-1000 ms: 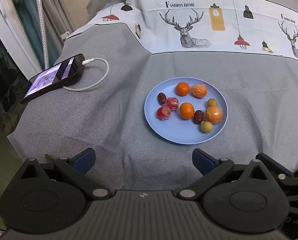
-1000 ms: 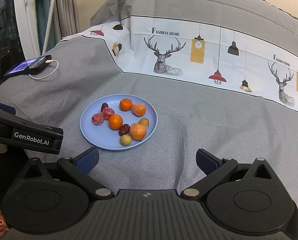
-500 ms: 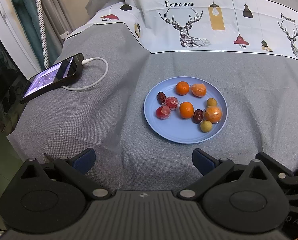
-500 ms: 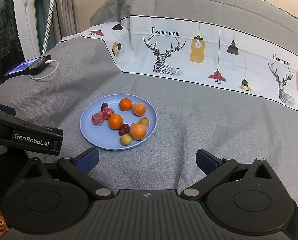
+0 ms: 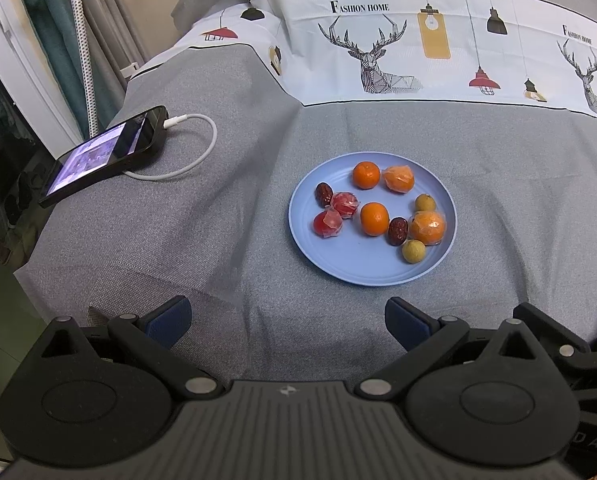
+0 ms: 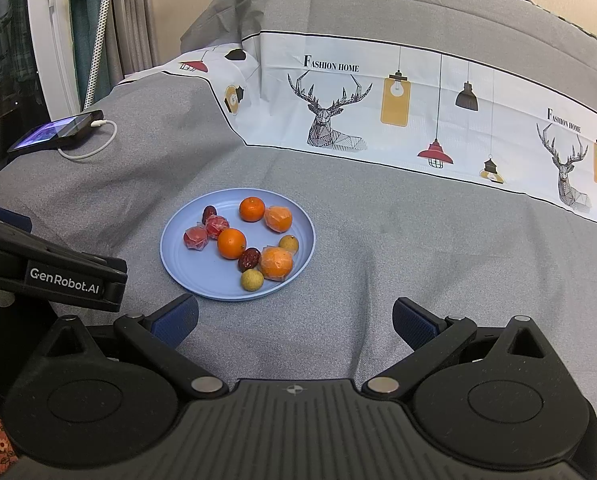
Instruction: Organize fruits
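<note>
Fruits (image 5: 374,219) fill blue plate (image 5: 362,270); some wrapped, contents unclear.

Round pale-blue plastic plate (image 5: 362,268): smooth, matt. Grey woven cloth bedcover (image 5: 202,240): coarse, matt. Two red fruits in crinkled clear film (image 5: 336,214): glossy. Black slab phone (image 5: 106,152): glossy screen.

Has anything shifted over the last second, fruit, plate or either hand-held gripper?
Nothing visibly changed. The round blue plate with its nine fruits sits in the same spot on the grey bedspread, and the left hand-held gripper and right hand-held gripper stay open and empty, short of the plate.
</note>
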### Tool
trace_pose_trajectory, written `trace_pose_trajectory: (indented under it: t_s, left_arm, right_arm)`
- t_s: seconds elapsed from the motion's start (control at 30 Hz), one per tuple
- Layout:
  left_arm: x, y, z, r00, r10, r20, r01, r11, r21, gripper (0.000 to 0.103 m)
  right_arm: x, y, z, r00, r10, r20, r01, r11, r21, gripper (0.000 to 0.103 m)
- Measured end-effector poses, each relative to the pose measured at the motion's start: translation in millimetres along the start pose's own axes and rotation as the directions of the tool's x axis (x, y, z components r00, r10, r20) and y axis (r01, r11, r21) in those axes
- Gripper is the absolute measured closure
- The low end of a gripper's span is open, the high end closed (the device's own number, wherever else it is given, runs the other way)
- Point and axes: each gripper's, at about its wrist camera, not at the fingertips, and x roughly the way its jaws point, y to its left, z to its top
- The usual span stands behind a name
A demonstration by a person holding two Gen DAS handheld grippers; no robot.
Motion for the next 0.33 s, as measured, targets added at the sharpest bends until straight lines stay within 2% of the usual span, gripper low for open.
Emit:
trace_pose_trajectory:
  t_s: [0.33]
  left_arm:
    - [0.8,1.1,-2.3,1.000,0.001,0.004,-0.001,1.000,0.006,0.000]
  right_arm:
    - [1.4,1.2,-1.2,1.000,0.001,-0.003,-0.001,1.000,0.001,0.001]
